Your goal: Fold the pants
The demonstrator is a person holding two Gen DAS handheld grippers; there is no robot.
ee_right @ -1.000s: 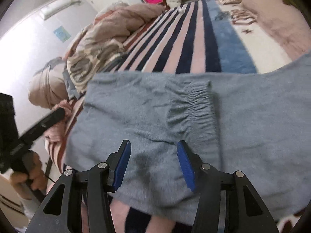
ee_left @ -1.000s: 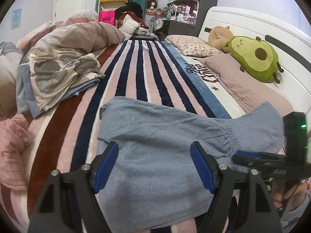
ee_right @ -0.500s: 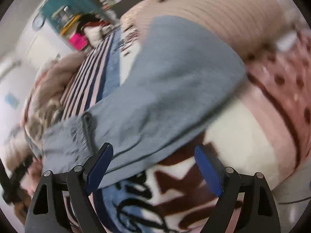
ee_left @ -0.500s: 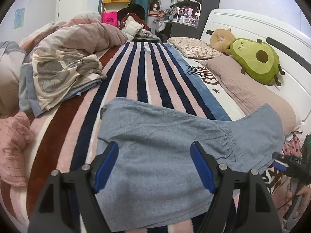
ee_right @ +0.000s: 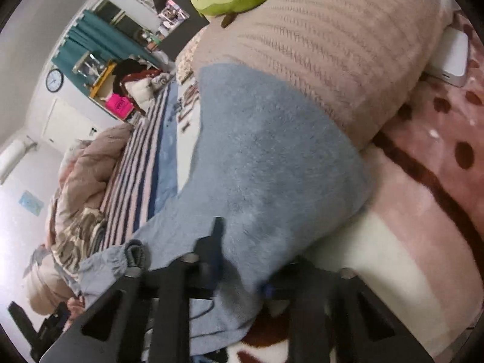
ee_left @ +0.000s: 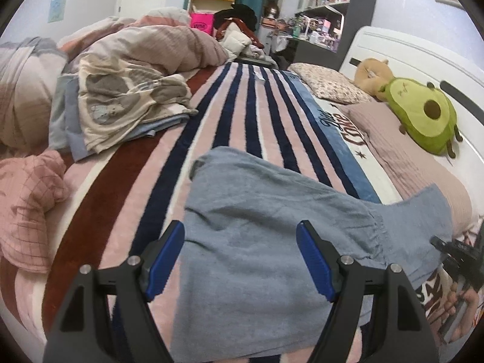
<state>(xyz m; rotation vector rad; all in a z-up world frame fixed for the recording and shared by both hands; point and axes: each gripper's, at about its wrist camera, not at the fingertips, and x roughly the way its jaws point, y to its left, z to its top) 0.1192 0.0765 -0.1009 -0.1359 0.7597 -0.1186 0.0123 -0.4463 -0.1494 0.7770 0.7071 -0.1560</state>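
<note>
The grey-blue pants (ee_left: 257, 242) lie folded across the striped blanket (ee_left: 242, 106), one end over the tan pillow. My left gripper (ee_left: 240, 260) is open and empty, hovering just above the near part of the pants. In the right wrist view the pants (ee_right: 266, 157) drape over the pillow edge and their near edge lies between my right gripper's (ee_right: 242, 272) fingers. The cloth covers the right pad, so its grip is unclear. The elastic waistband (ee_right: 134, 254) shows bunched at the left.
A crumpled duvet and clothes pile (ee_left: 121, 84) lie on the left of the bed. A pink checked cloth (ee_left: 27, 205) is at the near left. An avocado plush (ee_left: 423, 121) and tan pillow (ee_right: 317, 45) are by the white headboard (ee_left: 423, 57).
My right gripper has moved to the pillow end of the pants and its fingers have come in around the cloth edge. The left gripper has stayed open above the pants.
</note>
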